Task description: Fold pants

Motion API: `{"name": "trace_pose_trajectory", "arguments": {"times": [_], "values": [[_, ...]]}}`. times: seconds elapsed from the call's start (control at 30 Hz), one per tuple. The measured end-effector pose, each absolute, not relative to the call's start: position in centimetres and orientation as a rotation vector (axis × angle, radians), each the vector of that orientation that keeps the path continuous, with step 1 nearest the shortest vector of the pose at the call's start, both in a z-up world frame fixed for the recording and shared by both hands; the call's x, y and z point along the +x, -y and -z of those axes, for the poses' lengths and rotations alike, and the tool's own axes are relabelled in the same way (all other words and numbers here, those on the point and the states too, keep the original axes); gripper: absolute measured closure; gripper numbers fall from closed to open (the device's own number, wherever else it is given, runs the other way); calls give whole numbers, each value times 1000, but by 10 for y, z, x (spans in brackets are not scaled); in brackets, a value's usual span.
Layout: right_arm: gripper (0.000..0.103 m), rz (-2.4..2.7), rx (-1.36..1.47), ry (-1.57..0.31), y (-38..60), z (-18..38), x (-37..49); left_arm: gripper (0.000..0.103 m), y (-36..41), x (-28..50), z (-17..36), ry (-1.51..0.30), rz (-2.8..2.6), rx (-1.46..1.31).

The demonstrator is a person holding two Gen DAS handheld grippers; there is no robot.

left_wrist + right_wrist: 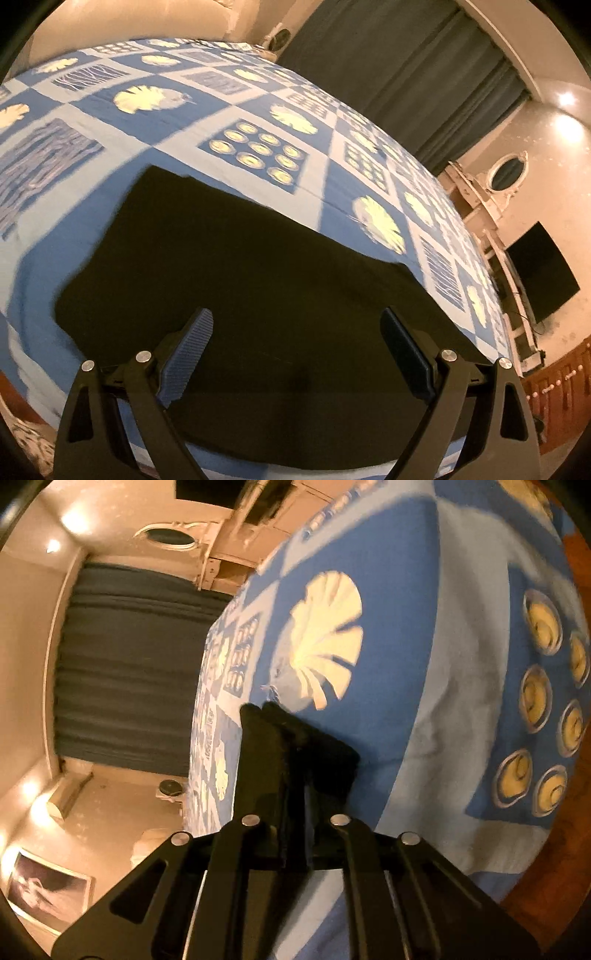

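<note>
**Left gripper open over pants; right gripper clamped on dark cloth**

Left gripper (297, 332): jaws wide apart, nothing between the blue pads (188, 354). It hangs above the pants (236, 266), pointing down and across them. Pads not in contact with the cloth.

Pants: dark, lying flat on the bed (159, 122), which is covered by a blue patterned sheet. Visible shape is a broad slab, already fairly compact, running from just under the left gripper out toward the middle of the bed. Far edge slants from upper left to lower right in the left wrist view. Long axis seems to run roughly sideways across this gripper's line, but the near end is hidden below the frame, so not certain.

Right gripper (264, 707): jaws together, with a wad of dark cloth (325, 753) bunched at the fingers. Judged to be an edge or corner of the pants, pinched. The tips sit close over the sheet, beside a pale shell print (325, 635). The rest of the pants is not visible in the right wrist view.

Relation that matters: the pants lie directly ahead of and below the left gripper, which has no hold. Right hand has its hold; left appears to need one on the near edge before both can carry a fold over.
</note>
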State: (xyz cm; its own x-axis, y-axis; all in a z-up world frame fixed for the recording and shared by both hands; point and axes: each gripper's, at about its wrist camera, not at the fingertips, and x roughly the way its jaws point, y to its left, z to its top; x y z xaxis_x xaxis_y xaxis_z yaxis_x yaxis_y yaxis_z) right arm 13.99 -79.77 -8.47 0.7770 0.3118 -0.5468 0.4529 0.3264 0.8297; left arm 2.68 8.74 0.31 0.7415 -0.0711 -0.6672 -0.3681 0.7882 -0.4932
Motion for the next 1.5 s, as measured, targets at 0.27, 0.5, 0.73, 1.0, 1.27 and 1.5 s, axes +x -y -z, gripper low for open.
{"name": "trace_pose_trajectory", "arguments": {"times": [0.27, 0.5, 0.73, 1.0, 1.27, 1.5], "values": [[63, 150, 1309, -713, 814, 90, 119, 12, -147, 13, -13, -657, -271, -708], [36, 84, 1321, -680, 797, 104, 142, 12, -172, 5, 23, -729, -316, -812], [58, 87, 1209, -710, 786, 93, 158, 12, -177, 3, 36, -741, -293, -856], [73, 70, 1244, -788, 781, 106, 172, 12, -177, 3, 38, -752, -279, -837], [91, 97, 1213, -846, 783, 102, 175, 12, -173, 6, 29, -760, -315, -815], [92, 120, 1187, -866, 781, 94, 174, 12, -157, 8, 4, -706, -293, -743]]}}
